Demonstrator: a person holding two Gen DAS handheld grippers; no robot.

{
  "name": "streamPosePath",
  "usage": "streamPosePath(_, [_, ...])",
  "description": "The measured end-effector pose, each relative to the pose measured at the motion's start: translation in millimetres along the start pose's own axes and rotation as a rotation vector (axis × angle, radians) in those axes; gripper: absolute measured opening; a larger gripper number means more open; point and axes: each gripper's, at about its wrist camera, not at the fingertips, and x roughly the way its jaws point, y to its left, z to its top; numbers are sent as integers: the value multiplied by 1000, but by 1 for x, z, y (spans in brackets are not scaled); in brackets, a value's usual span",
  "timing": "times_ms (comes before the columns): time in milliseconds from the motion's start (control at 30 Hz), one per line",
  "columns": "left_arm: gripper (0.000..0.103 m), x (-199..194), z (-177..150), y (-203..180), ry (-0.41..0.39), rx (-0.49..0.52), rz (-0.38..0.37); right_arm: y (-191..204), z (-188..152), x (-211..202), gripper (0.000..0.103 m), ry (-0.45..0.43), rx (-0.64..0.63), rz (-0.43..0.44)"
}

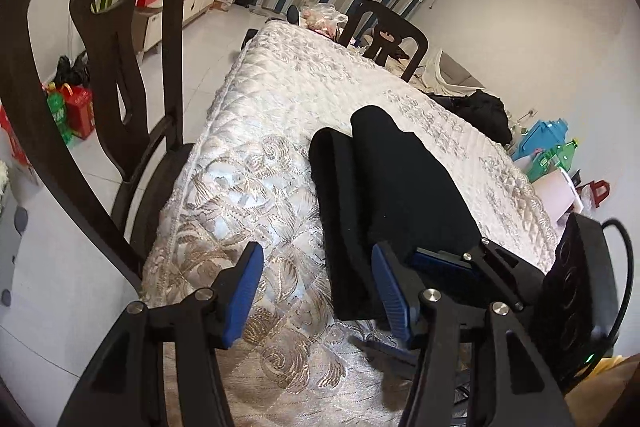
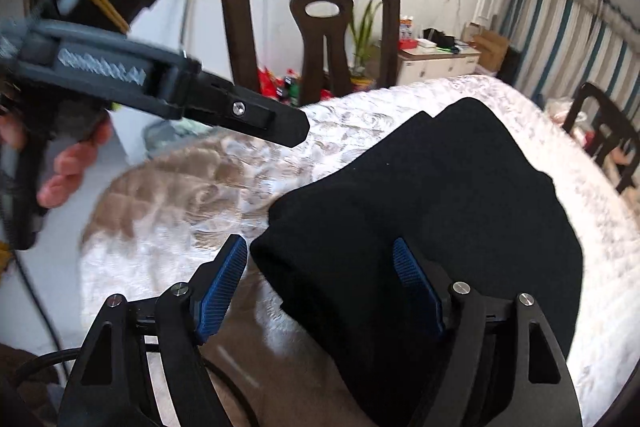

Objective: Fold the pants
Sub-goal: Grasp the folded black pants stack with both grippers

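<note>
Left wrist view shows the quilted table cover [image 1: 280, 99] with the black pants [image 1: 384, 187] lying folded near its right edge. Largest risk, as a judgement: the slick cover could let the bundle slide or spring open if either tool drags across it. The left gripper [image 1: 316, 291] is spread wide, its right finger touching the pants' near end, holding nothing. The right gripper [image 2: 320, 291] also gapes wide, straddling the near left corner of the pants; closing there might grab only the top layer. No readable writing anywhere.
</note>
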Motion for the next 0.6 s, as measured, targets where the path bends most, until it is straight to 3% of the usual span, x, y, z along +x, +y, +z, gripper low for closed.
streamPosePath(267, [63, 7, 6, 2, 8, -32, -51, 5, 0, 2, 76, 17, -77, -91])
streamPosePath(500, [72, 16, 15, 1, 30, -77, -121, -1, 0, -5, 51, -17, -58, -96])
streamPosePath(600, [74, 23, 16, -1, 50, -92, -165, -5, -1, -9, 45, -38, -32, -79])
